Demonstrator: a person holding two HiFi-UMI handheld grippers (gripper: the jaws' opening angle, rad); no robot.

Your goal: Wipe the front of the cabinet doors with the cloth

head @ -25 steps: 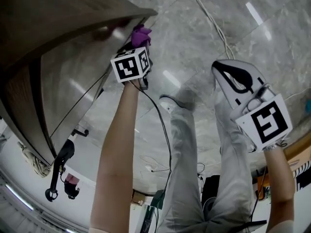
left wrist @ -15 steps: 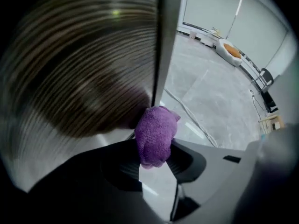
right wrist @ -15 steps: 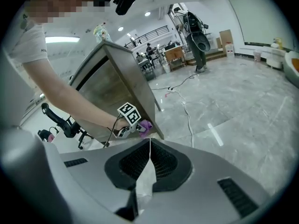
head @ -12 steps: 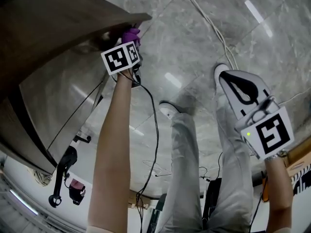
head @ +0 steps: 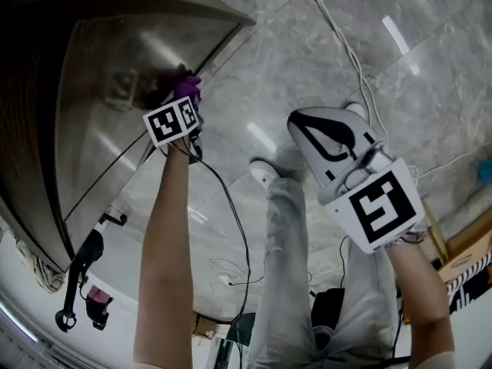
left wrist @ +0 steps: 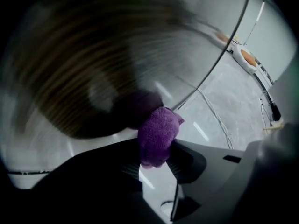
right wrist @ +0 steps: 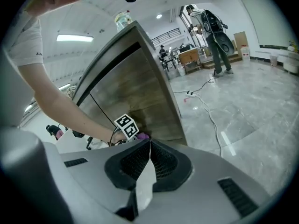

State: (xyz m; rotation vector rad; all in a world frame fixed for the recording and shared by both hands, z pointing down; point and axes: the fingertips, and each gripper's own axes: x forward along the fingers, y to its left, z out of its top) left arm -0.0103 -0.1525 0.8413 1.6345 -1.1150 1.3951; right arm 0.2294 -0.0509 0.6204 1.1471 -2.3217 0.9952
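A purple cloth is clamped in my left gripper and pressed against the glossy wood-grain cabinet door. In the head view the cloth pokes out past the marker cube of the left gripper, low on the door near its right edge. The right gripper view shows the door from the side, with the cloth just above my jaws. My right gripper is shut with nothing in it, held away from the cabinet over the floor, also seen as the right gripper in the head view.
Grey marble floor with a white cable running across it. The person's legs and shoe stand below the grippers. Another person stands far back in the room near boxes and desks. A black cable hangs from the left gripper.
The left gripper has carried the cloth down and left across the door. The right gripper has shifted left, closer to the middle of the view.
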